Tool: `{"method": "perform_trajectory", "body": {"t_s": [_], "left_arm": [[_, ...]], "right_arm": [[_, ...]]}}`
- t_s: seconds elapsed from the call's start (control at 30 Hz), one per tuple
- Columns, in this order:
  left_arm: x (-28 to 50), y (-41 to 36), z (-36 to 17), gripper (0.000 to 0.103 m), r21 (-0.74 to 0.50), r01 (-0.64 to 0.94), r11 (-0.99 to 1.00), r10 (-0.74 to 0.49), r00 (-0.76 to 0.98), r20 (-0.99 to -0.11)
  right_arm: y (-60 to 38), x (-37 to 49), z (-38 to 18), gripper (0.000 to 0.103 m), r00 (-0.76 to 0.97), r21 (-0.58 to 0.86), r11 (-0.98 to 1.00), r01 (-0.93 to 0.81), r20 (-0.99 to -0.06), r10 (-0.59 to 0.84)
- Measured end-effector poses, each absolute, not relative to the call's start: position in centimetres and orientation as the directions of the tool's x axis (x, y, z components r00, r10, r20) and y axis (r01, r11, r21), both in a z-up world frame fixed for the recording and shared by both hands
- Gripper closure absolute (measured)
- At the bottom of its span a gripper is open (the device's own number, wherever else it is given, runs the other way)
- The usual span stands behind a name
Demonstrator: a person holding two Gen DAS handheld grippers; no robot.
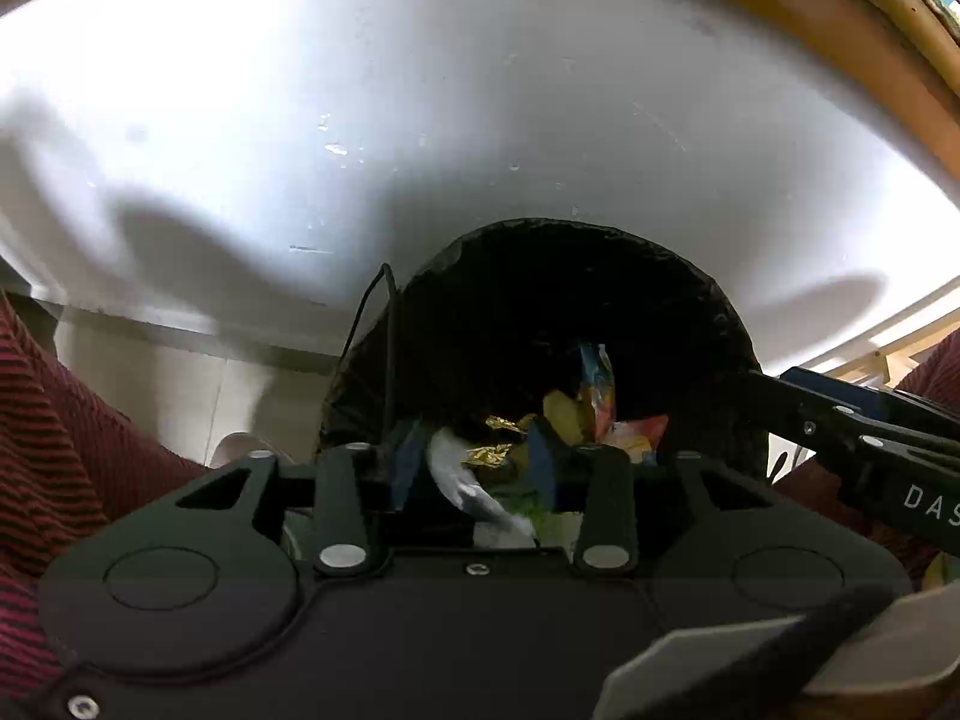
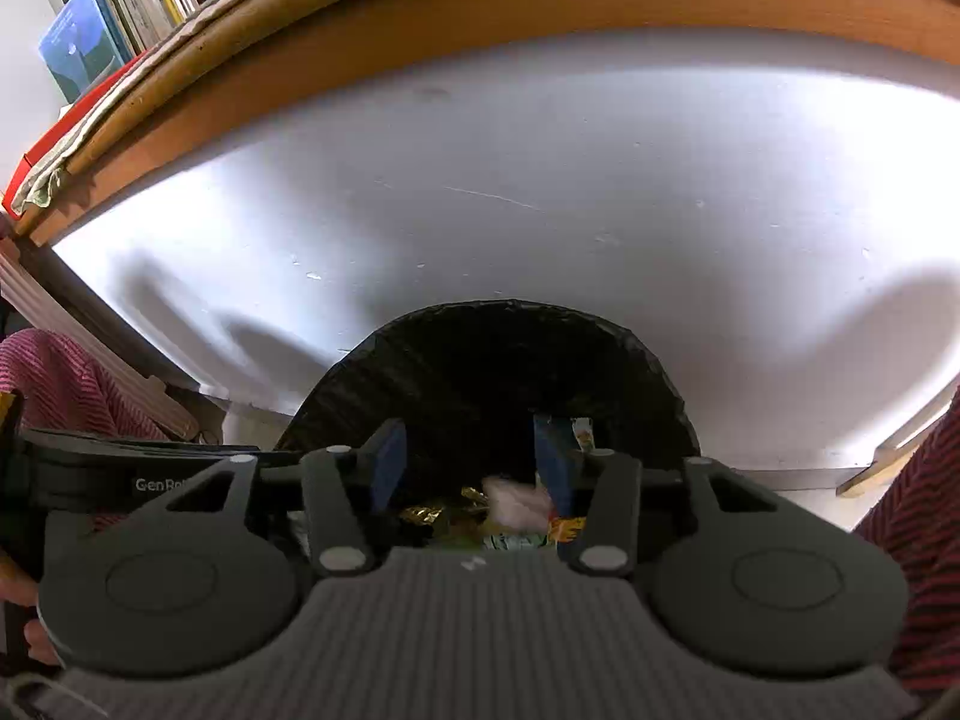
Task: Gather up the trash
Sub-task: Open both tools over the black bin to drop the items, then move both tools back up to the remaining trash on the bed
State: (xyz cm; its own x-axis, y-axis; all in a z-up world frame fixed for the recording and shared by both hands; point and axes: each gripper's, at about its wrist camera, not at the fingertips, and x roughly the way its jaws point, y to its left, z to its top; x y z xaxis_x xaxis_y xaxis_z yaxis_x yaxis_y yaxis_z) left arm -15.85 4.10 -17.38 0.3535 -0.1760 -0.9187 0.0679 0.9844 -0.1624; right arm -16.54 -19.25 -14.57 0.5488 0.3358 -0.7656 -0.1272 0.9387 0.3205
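A black-lined trash bin [image 1: 690, 324] [image 2: 630, 372] stands against a white panel, and both grippers hang over its mouth. Inside lie colourful snack wrappers [image 1: 597, 396], gold foil [image 1: 489, 455] [image 2: 426, 515] and other scraps. My left gripper [image 1: 474, 459] is open, with a blurred white crumpled scrap [image 1: 465, 483] loose between its blue pads [image 1: 409, 462]. My right gripper [image 2: 471, 465] is open too, and a blurred pale pink scrap [image 2: 517, 501] lies below its pads [image 2: 389, 468], over the pile. In the left wrist view the right gripper's body [image 1: 852, 432] reaches in from the right.
A white panel [image 1: 420, 120] [image 2: 540, 192] rises behind the bin under a wooden table edge [image 2: 480, 6]. Books [image 2: 102, 24] stand at the upper left. Red striped clothing [image 1: 54, 420] [image 2: 912, 540] flanks both sides. A black cable [image 1: 387, 324] hangs by the bin's left rim.
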Motion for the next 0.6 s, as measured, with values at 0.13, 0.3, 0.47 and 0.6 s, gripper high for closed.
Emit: {"method": "perform_trajectory", "body": {"t_s": [0.13,0.3,0.47,0.6], "left_arm": [[-16.0,3.9,-17.0,0.054,-0.153,0.074,0.985,-0.17,0.36,-0.917],[-16.0,3.8,-16.1,0.046,-0.145,0.075,0.987,-0.162,0.367,-0.916],[-16.0,4.2,-13.0,0.039,-0.144,0.081,0.986,-0.165,0.427,-0.889],[-15.9,4.6,-9.0,0.021,-0.154,0.093,0.984,-0.18,0.52,-0.835]], "right_arm": [[-19.3,-16.6,-14.6,0.036,0.549,0.322,0.938,-0.126,-0.765,0.337],[-19.4,-16.6,-14.0,0.035,0.56,0.336,0.933,-0.129,-0.752,0.348],[-19.4,-16.6,-11.3,0.032,0.599,0.326,0.928,-0.18,-0.712,0.366],[-19.6,-16.5,-7.7,0.027,0.653,0.313,0.919,-0.239,-0.649,0.39]]}}
